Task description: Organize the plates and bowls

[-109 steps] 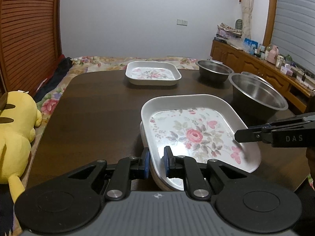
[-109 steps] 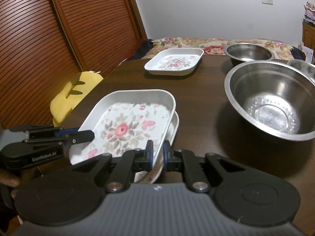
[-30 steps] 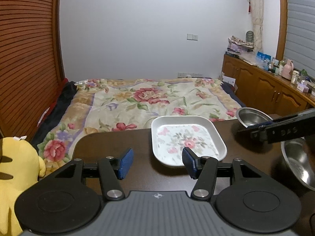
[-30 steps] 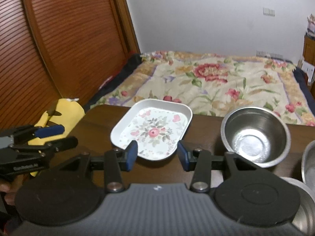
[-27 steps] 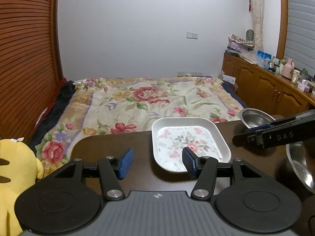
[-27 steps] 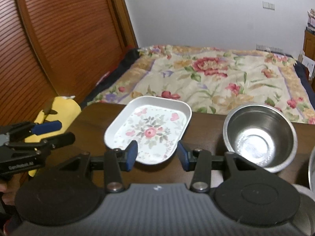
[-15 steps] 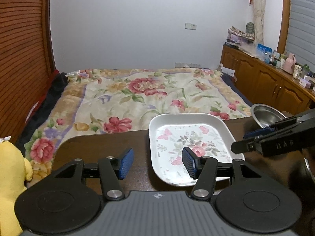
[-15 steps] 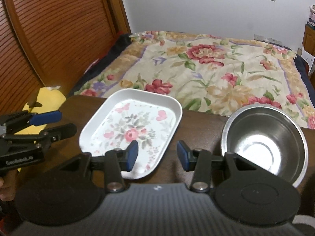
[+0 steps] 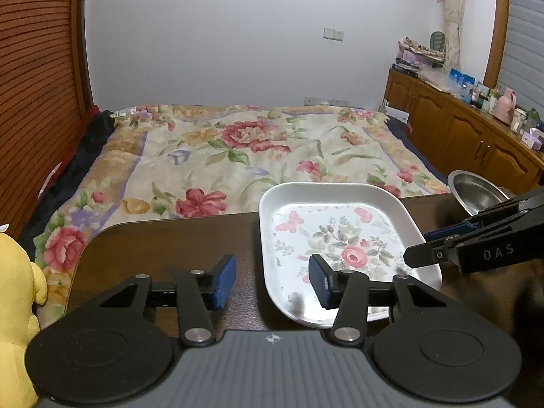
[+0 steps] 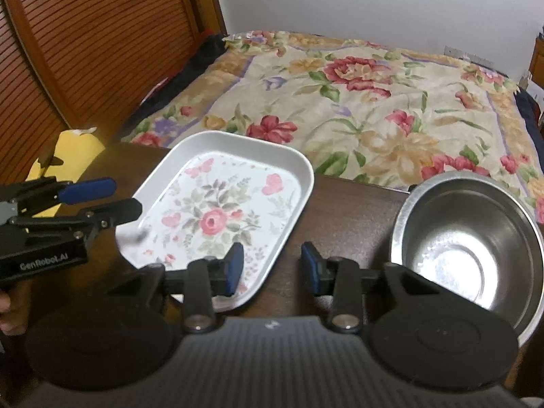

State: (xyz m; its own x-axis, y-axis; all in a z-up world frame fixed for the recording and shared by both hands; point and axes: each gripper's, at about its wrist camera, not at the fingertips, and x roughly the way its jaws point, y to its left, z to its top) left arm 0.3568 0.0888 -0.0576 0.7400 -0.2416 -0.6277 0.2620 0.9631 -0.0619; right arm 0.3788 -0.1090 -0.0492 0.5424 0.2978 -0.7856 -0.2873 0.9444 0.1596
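Seen from the left wrist: a white floral plate [image 9: 343,241] resting flat on a dark wooden table [image 9: 163,248] near its far edge, at about 1 o'clock from the lens. Straddling the plate's near left rim, the left gripper [image 9: 272,284], jaws closing but not yet pressing: one blue pad over the bare tabletop at 11 o'clock, the other over the plate's printed floor at 1 o'clock, nothing clamped. Entering at 3 o'clock, the right gripper [image 9: 416,246], its tips poised at the plate's right rim. Beyond it, at 2 o'clock, the rim of a steel bowl [image 9: 474,192]. Behind the table, a bed under a flowered quilt [image 9: 244,149]; at 9 o'clock, a yellow plush toy [image 9: 15,306]; along the right wall, a wooden cabinet [image 9: 469,136] crowded with small items. Seen from the right wrist: the same plate [image 10: 217,217] at 11 o'clock, the bowl [image 10: 465,241] just beside it at 2 o'clock, apart from the plate. Right gripper [image 10: 272,267] likewise closing and grasping nothing, left pad over the plate's near corner, right pad over the bare wood between plate and bowl. At 9 o'clock, the left gripper [image 10: 127,197] with a hand [image 10: 10,309] partly visible beneath it.
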